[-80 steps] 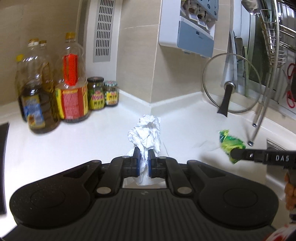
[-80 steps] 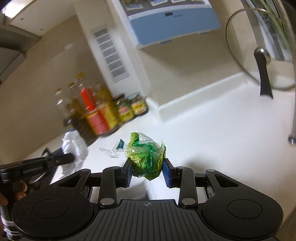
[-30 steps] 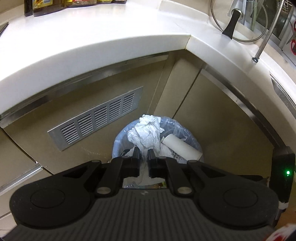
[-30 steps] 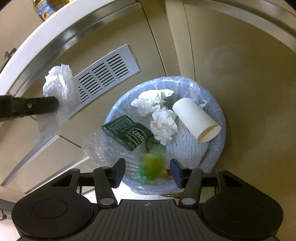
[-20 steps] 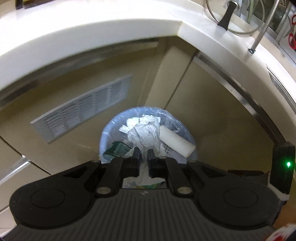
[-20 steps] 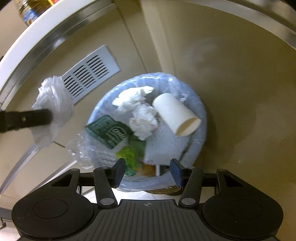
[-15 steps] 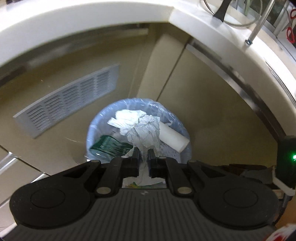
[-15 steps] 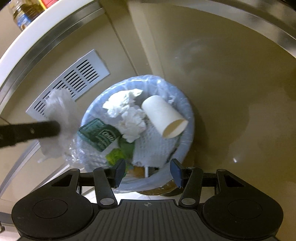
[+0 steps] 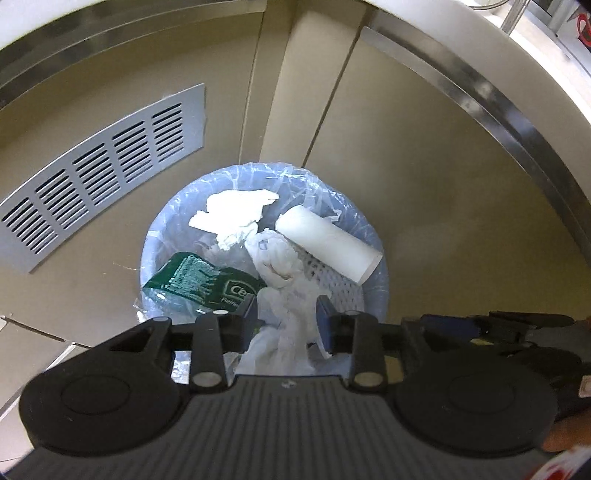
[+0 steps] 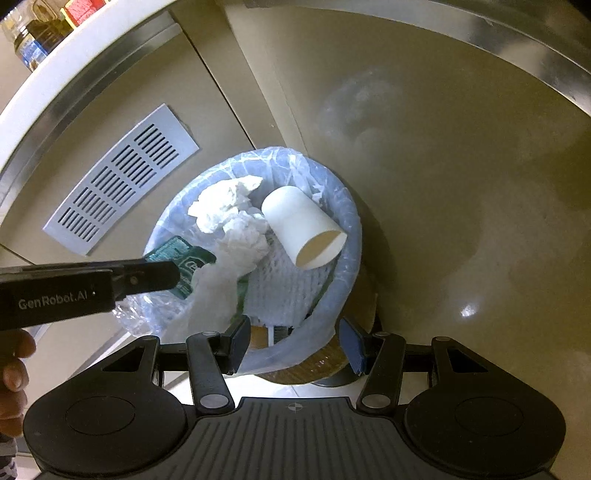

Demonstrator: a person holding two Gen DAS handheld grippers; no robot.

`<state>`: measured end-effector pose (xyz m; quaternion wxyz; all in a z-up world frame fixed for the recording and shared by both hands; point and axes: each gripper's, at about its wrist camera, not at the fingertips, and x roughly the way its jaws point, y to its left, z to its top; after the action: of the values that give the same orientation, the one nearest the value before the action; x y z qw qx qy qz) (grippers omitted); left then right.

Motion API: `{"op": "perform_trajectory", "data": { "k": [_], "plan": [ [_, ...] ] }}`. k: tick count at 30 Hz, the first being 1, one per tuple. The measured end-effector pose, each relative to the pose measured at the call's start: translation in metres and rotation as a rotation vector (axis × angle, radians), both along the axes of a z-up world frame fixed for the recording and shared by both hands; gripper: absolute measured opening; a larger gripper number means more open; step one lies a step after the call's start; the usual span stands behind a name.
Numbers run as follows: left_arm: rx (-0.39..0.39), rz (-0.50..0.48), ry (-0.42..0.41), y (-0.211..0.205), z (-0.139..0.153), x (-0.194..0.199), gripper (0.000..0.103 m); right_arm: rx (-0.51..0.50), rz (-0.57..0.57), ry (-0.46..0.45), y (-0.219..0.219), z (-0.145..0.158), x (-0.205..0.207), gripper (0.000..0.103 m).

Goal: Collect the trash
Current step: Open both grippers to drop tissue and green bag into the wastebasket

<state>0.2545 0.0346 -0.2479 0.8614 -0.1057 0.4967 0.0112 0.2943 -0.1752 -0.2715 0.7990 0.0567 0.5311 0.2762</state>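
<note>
Both wrist cams look steeply down on the bin [image 9: 373, 236], round, w/ blue plastic liner, standing on the floor in the corner of beige cabinet fronts. A grey vent grille [image 9: 107, 162] sits on the cabinet panel to the left of the bin.

Left claw [image 9: 286, 317]: jaws opening, directly over the bin. White crumpled paper [image 9: 291, 332] lies between the fingers; a gap shows on both sides, so pads not pressing on it — paper released, blurred, low end already inside the bin rim. In the right wrist view the same claw [image 10: 177, 273] enters from the left edge as a dark bar w/ white lettering, the white crumpled paper [image 10: 218, 295] hanging just off its tip over the bin [image 10: 351, 229].

Right claw [image 10: 291, 345]: jaws apart, nothing between them; hovers over the near rim of the bin.

Bin contents, as seen:
- paper cup [image 10: 301, 229], on its side, open end toward cam, at the right side of the bin.
- two white tissue wads [image 9: 232, 216], far side, touching each other.
- green packet [image 9: 199, 280], left side, partly under the left claw's finger.
- white foam net [image 10: 284, 291] under the cup.

Bottles [image 10: 33, 29] on the white desk [image 10: 92, 48], top left in the right wrist view; details too small. Part of a hand [image 10: 13, 362] at the left edge.
</note>
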Motion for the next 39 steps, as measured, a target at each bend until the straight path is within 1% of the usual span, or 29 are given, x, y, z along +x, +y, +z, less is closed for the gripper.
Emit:
{"op": "perform_trajectory", "data": {
  "k": [4,6,7,8,9,13,15,18,20,23,28,31,34,39],
  "plan": [
    [0.028,0.030,-0.019,0.008,0.007,-0.006,0.030,0.039,0.038,-0.035,0.006,0.004,-0.002,0.054],
    [0.032,0.064,-0.021,0.017,0.010,-0.010,0.029,0.059,0.083,-0.083,0.013,0.008,-0.007,0.052],
    [0.036,0.083,-0.024,0.021,0.012,-0.012,0.028,0.065,0.109,-0.114,0.018,0.011,-0.009,0.048],
    [0.041,0.102,-0.027,0.026,0.014,-0.015,0.028,0.074,0.139,-0.141,0.023,0.013,-0.012,0.035],
    [0.046,0.122,-0.030,0.031,0.016,-0.017,0.028,0.081,0.171,-0.159,0.029,0.015,-0.014,0.030],
    [0.055,0.202,-0.036,0.053,0.021,-0.026,0.028,0.083,0.255,-0.244,0.053,0.016,-0.018,0.030],
    [0.064,0.233,-0.036,0.062,0.022,-0.031,0.028,0.055,0.308,-0.289,0.066,0.014,-0.020,0.030],
    [0.067,0.277,-0.030,0.073,0.021,-0.038,0.028,0.002,0.413,-0.326,0.087,0.001,-0.026,0.030],
    [0.069,0.296,-0.024,0.078,0.020,-0.041,0.028,-0.051,0.482,-0.328,0.098,-0.011,-0.031,0.030],
    [0.067,0.316,-0.019,0.082,0.018,-0.047,0.028,-0.119,0.555,-0.345,0.108,-0.031,-0.036,0.030],
    [0.064,0.340,-0.012,0.086,0.017,-0.054,0.028,-0.193,0.564,-0.287,0.114,-0.059,-0.024,0.030],
    [0.067,0.353,-0.007,0.088,0.015,-0.056,0.028,-0.195,0.537,-0.245,0.114,-0.068,-0.013,0.030],
    [0.071,0.357,-0.002,0.089,0.016,-0.058,0.028,-0.185,0.520,-0.217,0.112,-0.072,-0.008,0.030],
    [0.081,0.348,-0.004,0.085,0.022,-0.057,0.028,-0.115,0.438,-0.170,0.094,-0.057,-0.004,0.031]
  ]
}}
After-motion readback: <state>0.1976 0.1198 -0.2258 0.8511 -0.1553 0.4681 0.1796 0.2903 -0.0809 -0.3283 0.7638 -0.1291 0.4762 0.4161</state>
